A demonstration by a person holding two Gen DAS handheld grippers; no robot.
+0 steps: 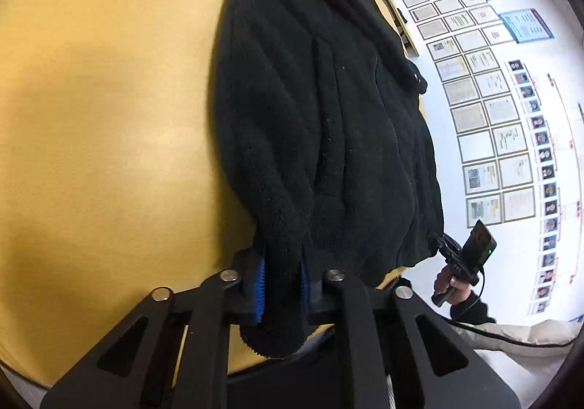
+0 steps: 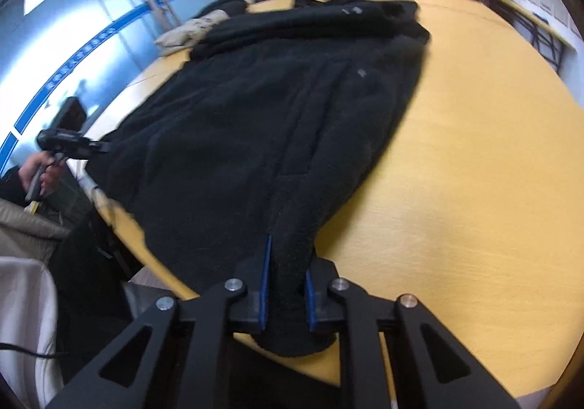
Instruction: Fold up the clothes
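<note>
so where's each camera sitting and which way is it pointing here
Left wrist: on the left gripper, looking along the black fleece jacket across the yellow table; the right gripper shows.
Right wrist: on the right gripper, looking up the jacket; the left gripper shows.
Shared: jacket, table, each gripper clamping the hem.

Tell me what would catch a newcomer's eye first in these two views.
A big black fleece jacket sprawls across the yellow round table. Both the left gripper and the right gripper clamp its near hem by the table edge. Framed certificates cover the wall beyond.
</note>
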